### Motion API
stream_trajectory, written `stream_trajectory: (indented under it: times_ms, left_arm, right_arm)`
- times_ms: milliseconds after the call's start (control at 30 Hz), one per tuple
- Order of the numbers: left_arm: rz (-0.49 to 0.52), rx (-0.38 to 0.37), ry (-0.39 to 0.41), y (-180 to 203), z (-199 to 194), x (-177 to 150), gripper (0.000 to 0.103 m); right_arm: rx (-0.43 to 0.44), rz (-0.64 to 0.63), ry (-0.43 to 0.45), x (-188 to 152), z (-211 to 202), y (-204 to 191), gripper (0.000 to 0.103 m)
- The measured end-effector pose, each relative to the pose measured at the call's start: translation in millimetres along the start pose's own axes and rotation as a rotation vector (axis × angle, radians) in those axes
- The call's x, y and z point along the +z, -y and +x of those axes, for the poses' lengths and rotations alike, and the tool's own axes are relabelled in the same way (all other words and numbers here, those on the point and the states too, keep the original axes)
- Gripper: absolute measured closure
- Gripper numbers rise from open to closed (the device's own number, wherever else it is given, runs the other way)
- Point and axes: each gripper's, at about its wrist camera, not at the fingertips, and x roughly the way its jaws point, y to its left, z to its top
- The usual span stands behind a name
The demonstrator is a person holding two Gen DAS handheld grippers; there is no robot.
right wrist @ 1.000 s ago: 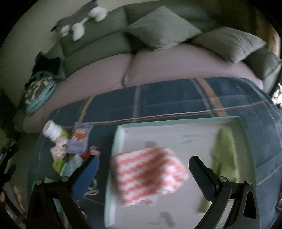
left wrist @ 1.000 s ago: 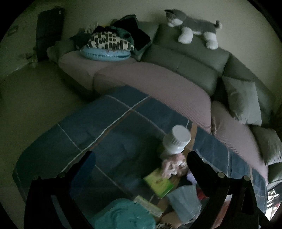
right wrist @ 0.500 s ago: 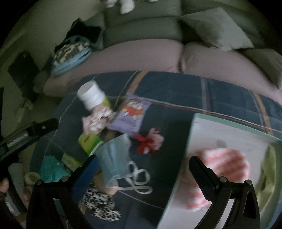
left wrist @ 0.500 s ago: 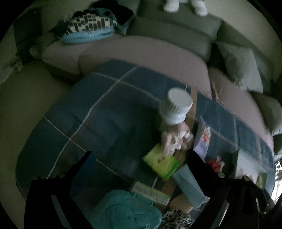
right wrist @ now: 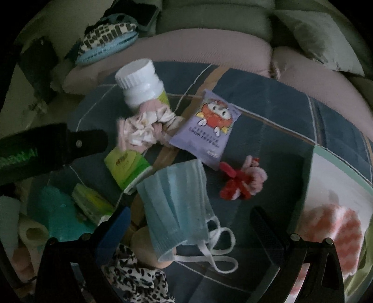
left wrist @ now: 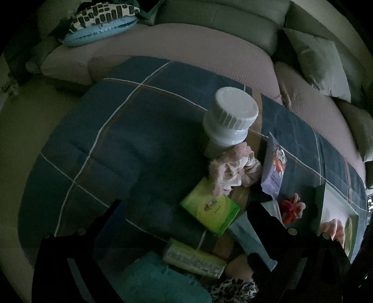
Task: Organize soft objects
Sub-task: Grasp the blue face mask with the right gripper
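A pile lies on the blue plaid cloth (left wrist: 121, 130). It holds a pink scrunchie (right wrist: 144, 127), a blue face mask (right wrist: 177, 207), a red and pink hair tie (right wrist: 242, 181), a leopard-print cloth (right wrist: 137, 277) and a teal cloth (left wrist: 160, 279). My right gripper (right wrist: 188, 226) hangs open just above the face mask, with nothing between its fingers. My left gripper (left wrist: 186, 216) is open over the near left of the pile, above a green tissue pack (left wrist: 209, 209). The pale tray (right wrist: 326, 177) at the right holds a red-and-white checked cloth (right wrist: 335, 228).
A white-capped bottle (left wrist: 228, 116) stands behind the scrunchie. A purple snack packet (right wrist: 205, 130) lies beside it. Another green pack (left wrist: 193, 258) lies near the teal cloth. Behind the table runs a sofa (left wrist: 186, 46) with cushions (left wrist: 319, 63) and a patterned pillow (left wrist: 100, 18).
The right gripper has swung left from over the tray to over the face mask. The left gripper has dropped lower and closer to the pile. Both stayed open.
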Motion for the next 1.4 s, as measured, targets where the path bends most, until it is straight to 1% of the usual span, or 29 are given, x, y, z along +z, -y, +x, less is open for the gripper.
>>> stream_trajectory:
  times_ms: [200, 267, 467, 500, 567, 667, 767, 800, 867, 933, 967, 1033, 1133, 1267, 1400]
  left_arm:
    - [-0.009, 0.015, -0.066, -0.9, 12.6, 0.6, 0.0]
    - [-0.017, 0.017, -0.076, -3.2, 16.0, 0.7, 0.0]
    - [-0.039, 0.024, -0.093, -5.2, 22.5, 2.1, 0.0]
    - [-0.037, 0.024, -0.092, -4.4, 22.0, 1.9, 0.0]
    - [-0.036, 0.027, -0.095, -2.3, 22.8, 2.2, 0.0]
    - [-0.034, 0.03, -0.095, -1.4, 21.7, 2.3, 0.0]
    - [-0.033, 0.033, -0.094, -0.9, 21.8, 2.1, 0.0]
    - [-0.032, 0.033, -0.094, -1.5, 21.9, 2.2, 0.0]
    - [-0.03, 0.037, -0.095, -1.2, 22.6, 2.2, 0.0]
    - [-0.029, 0.039, -0.096, -1.0, 22.8, 1.7, 0.0]
    - [-0.027, 0.041, -0.097, -0.5, 22.9, 1.7, 0.0]
    - [-0.025, 0.042, -0.096, -0.7, 22.7, 1.5, 0.0]
    - [-0.024, 0.043, -0.095, -0.4, 22.5, 1.7, 0.0]
    - [-0.019, 0.045, -0.094, 0.6, 22.3, 1.6, 0.0]
    - [-0.017, 0.047, -0.094, 1.3, 22.2, 1.1, 0.0]
  right_arm:
    - [0.009, -0.013, -0.03, -2.0, 13.3, -4.2, 0.0]
    - [0.012, -0.006, -0.033, -2.9, 15.8, -2.7, 0.001]
    - [0.019, 0.007, -0.045, -2.4, 25.3, 0.7, 0.009]
    - [0.016, 0.005, -0.047, -2.9, 27.4, 0.1, 0.012]
    - [0.007, 0.0, -0.043, -4.2, 29.2, 0.4, 0.014]
    - [0.008, 0.003, -0.03, -4.4, 27.5, 0.4, 0.022]
    - [0.013, 0.014, -0.022, -4.6, 24.6, 4.4, 0.032]
    - [0.014, 0.018, -0.02, -5.3, 23.2, 5.6, 0.036]
    - [0.021, 0.029, -0.016, -4.8, 21.3, 8.3, 0.041]
    - [0.027, 0.038, -0.015, -2.3, 18.2, 8.7, 0.048]
    - [0.031, 0.045, -0.014, -2.2, 17.0, 10.0, 0.049]
    - [0.04, 0.052, -0.012, -0.7, 15.6, 11.2, 0.055]
    - [0.055, 0.057, -0.008, 1.7, 12.8, 16.1, 0.061]
    - [0.072, 0.063, -0.004, 3.5, 10.0, 20.2, 0.067]
    - [0.088, 0.075, -0.001, 2.9, 9.3, 24.4, 0.075]
